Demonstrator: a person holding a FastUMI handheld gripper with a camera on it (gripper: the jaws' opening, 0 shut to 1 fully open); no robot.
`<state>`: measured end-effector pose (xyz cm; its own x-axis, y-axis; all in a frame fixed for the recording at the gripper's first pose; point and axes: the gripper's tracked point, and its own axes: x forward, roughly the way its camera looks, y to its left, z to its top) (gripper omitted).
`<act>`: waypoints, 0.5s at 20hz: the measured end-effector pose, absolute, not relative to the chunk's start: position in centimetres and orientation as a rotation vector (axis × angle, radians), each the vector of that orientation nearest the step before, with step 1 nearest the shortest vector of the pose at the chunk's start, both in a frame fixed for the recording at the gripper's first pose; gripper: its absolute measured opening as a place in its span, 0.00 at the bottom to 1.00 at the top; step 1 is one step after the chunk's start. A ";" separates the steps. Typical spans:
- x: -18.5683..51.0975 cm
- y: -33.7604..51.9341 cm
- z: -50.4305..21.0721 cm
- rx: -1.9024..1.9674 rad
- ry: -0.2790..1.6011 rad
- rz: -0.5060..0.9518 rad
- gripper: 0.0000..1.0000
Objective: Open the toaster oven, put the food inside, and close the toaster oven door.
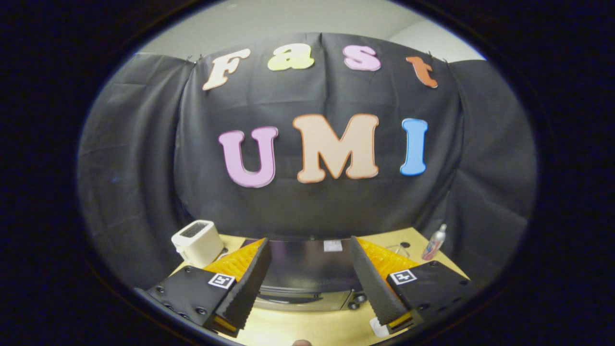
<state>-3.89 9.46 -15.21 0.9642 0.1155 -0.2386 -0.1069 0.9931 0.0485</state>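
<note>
There's the toaster oven, sitting on the table with its dark top facing up toward us and its front edge with the handle and knobs just visible below. The door looks up and closed, though from this high angle I can't be sure, and a shut door fits either end of the job. No food to be made out here. The gripper hangs above the oven with its jaws spread wide, one on each side of the oven's top, holding nothing, likely poised high for a clear look down. Left of the oven stands a white pop-up toaster; right of the oven, near the cloth wall, a small spray bottle.
</note>
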 end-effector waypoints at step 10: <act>-2.7 5.5 -7.9 0.043 0.114 0.028 1.00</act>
<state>-2.65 5.51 -7.94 0.9931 0.0300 -0.1133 -0.0251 0.9987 0.0444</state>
